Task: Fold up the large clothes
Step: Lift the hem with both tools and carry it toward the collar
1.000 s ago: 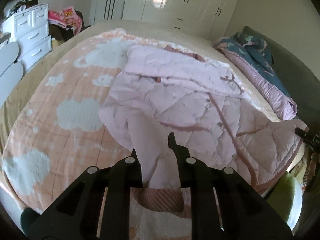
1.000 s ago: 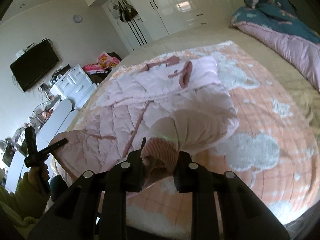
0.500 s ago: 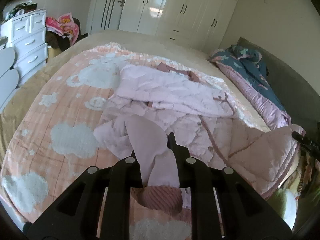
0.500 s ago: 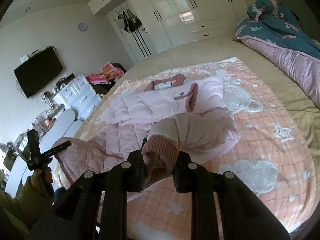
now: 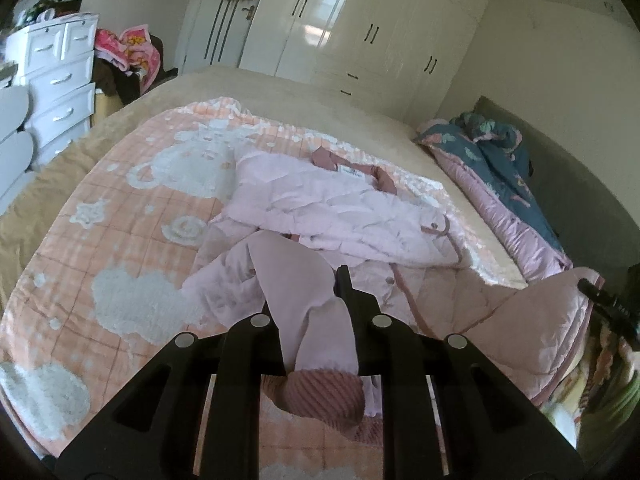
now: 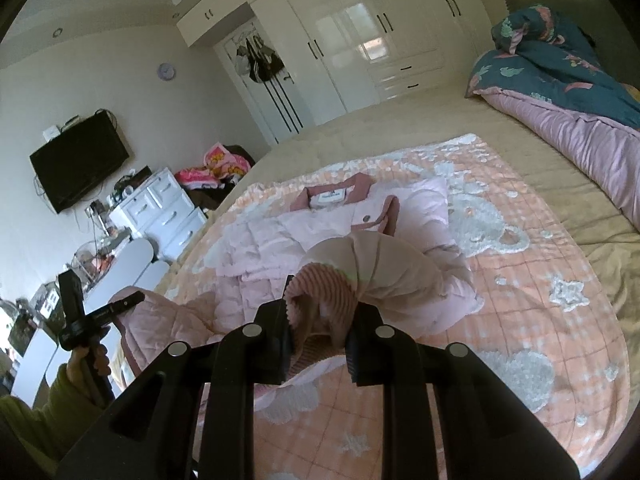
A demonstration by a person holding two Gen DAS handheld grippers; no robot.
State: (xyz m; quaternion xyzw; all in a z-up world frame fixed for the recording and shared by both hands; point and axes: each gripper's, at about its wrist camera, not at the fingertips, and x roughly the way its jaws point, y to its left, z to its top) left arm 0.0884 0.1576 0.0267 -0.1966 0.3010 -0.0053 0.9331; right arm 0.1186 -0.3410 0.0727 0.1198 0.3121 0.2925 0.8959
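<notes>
Pink quilted coat (image 5: pixel 340 216) lies spread on orange blanket (image 5: pixel 120 248) in middle of bed, collar toward far edge; left gripper (image 5: pixel 308 304) clamped on left sleeve (image 5: pixel 304 300) above cuff; right gripper (image 6: pixel 320 312) clamped on ribbed cuff (image 6: pixel 320 296) of other sleeve, both raised over near edge

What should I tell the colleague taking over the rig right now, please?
Left hand-held gripper: shut on one sleeve of the pink coat, just above its ribbed cuff.
Right hand-held gripper: shut on the other sleeve's cuff.
The coat lies collar-far on the peach blanket, its body already partly folded.
Left: lay both sleeves across the body, then fold it up.
</notes>
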